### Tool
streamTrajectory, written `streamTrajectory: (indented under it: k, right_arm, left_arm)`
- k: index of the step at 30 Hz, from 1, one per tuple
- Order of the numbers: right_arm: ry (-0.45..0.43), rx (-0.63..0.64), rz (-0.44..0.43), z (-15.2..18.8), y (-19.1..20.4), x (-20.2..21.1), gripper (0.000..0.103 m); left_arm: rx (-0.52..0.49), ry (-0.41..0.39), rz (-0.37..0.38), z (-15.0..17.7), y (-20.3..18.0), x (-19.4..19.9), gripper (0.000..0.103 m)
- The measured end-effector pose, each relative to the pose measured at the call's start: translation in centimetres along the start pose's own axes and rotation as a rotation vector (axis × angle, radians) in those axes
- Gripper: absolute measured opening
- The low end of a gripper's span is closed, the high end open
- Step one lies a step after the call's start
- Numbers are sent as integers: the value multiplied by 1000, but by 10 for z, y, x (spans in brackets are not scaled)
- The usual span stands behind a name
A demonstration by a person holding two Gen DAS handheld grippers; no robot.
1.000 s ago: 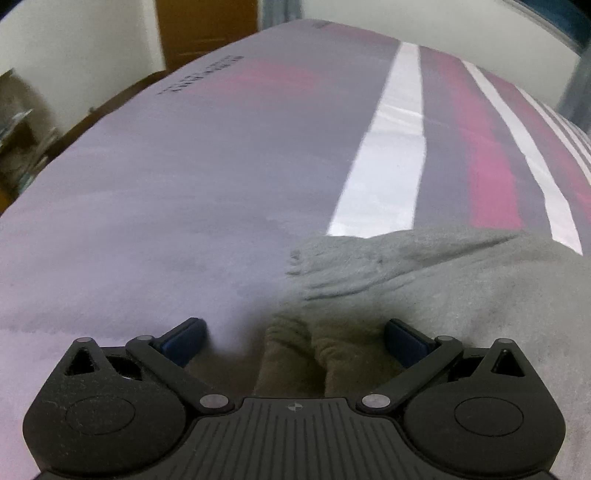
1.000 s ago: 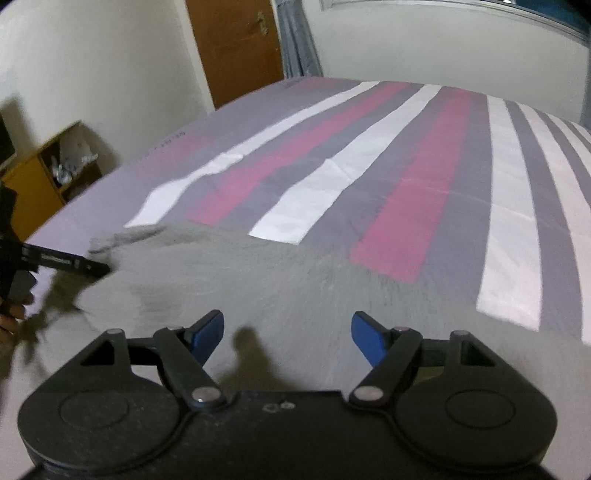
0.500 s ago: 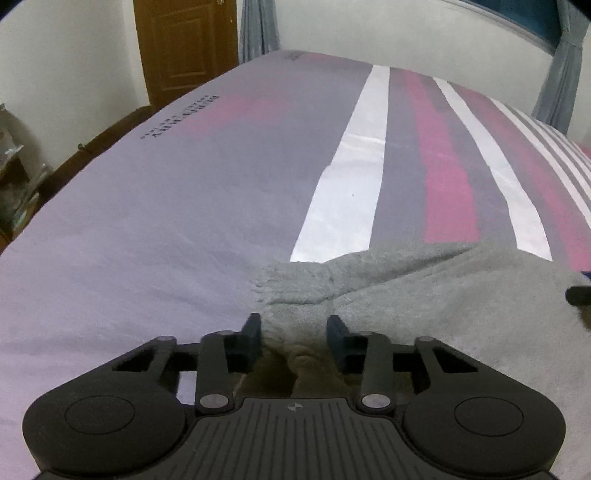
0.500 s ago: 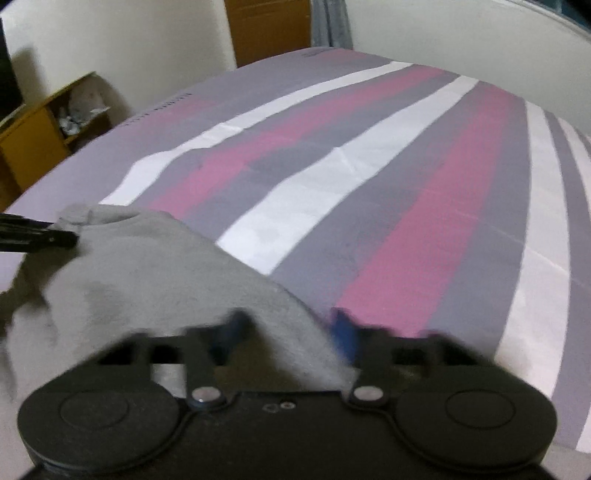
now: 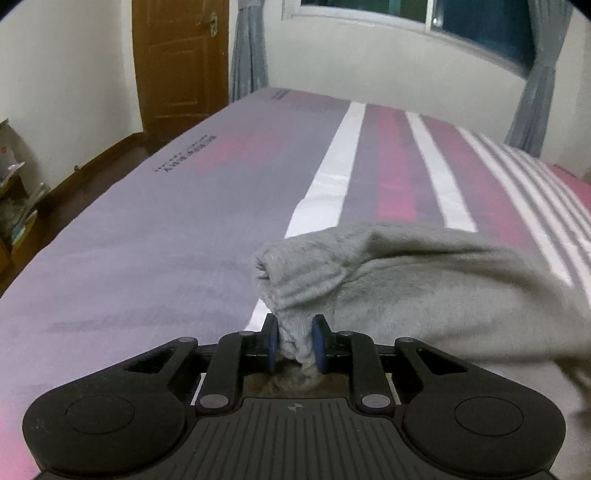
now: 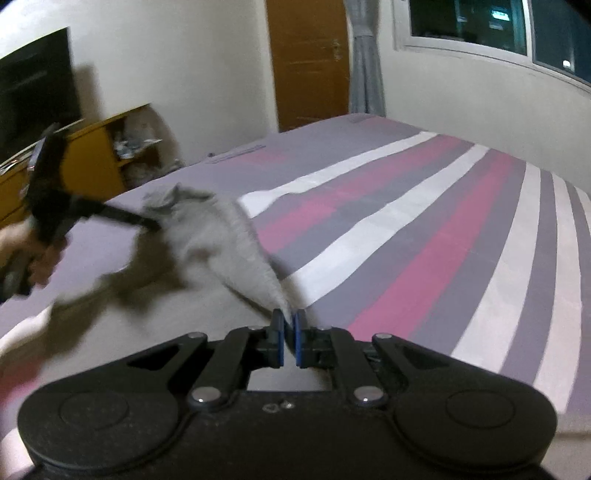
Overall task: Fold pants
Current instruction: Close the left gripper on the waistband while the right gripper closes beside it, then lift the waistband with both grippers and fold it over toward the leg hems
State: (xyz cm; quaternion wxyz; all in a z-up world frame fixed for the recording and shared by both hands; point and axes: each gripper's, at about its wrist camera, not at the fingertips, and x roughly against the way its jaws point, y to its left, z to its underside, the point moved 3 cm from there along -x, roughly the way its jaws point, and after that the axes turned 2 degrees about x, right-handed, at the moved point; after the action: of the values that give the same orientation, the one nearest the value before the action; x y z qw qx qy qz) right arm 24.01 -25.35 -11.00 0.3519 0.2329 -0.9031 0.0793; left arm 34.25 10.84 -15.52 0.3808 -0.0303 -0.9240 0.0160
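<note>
- Striped bedding (image 5: 207, 229) in grey, pink and white covered the bed, with a wooden door (image 5: 177, 62), grey curtains (image 5: 248, 48) and a dark window (image 6: 469, 22) along the far wall.
- Grey fleece pants (image 5: 424, 280) lay on the near part of the bed; one edge was raised off the sheet and hung between the two grippers.
- The left gripper (image 5: 294, 345) had its blue pads (image 5: 272, 345) pressed onto a bunched fold of the pants, fabric filling the narrow gap between them.
- In the left wrist view, the cloth rose from that pinch into a rolled hem and spread to the right.
- The right gripper (image 6: 289, 341) was nearly closed, its pads (image 6: 300, 341) pinching a thin corner of the pants (image 6: 221, 240).
- From that corner the cloth stretched up and left to the left gripper (image 6: 151, 223), seen blurred in the right wrist view, gripped by the person's hand (image 6: 44, 254).
- A yellow shelf (image 6: 99, 158) stood against the wall beside the bed, and a dark screen (image 6: 35, 85) hung above it.
</note>
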Motion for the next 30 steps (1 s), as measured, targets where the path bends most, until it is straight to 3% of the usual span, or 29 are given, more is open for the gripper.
streamTrajectory:
  k: [4, 7, 9, 10, 11, 14, 16, 18, 20, 23, 27, 30]
  right_arm:
    - [17, -15, -29, 45, 44, 42, 5]
    - [64, -67, -46, 82, 70, 49, 1]
    - [107, -77, -27, 101, 81, 38, 7]
    - [128, -97, -14, 108, 84, 33, 17]
    - [134, -125, -14, 112, 85, 31, 20]
    - [109, -233, -7, 110, 78, 38, 21]
    - [93, -335, 4, 113, 72, 47, 22]
    - [95, -416, 25, 120, 63, 55, 28]
    - [94, -480, 33, 124, 53, 53, 28]
    - [94, -560, 40, 125, 44, 54, 28]
    - [101, -621, 48, 125, 35, 54, 28]
    - [102, -654, 55, 128, 34, 51, 28]
  left_arm:
    - [4, 1, 13, 25, 7, 43, 20]
    - [15, 44, -29, 53, 17, 63, 20]
    - [51, 111, -75, 76, 30, 67, 20]
    - [71, 135, -89, 84, 37, 67, 20]
    - [103, 172, -97, 93, 44, 68, 20]
    - [199, 228, -88, 110, 63, 79, 21]
    - [254, 226, -57, 112, 70, 93, 29]
    - [304, 216, -11, 112, 70, 102, 62]
    - [371, 206, 55, 111, 69, 107, 71]
    - [478, 227, 147, 111, 62, 94, 71]
    - [598, 274, 180, 131, 46, 70, 70]
    - [664, 276, 199, 138, 40, 54, 60]
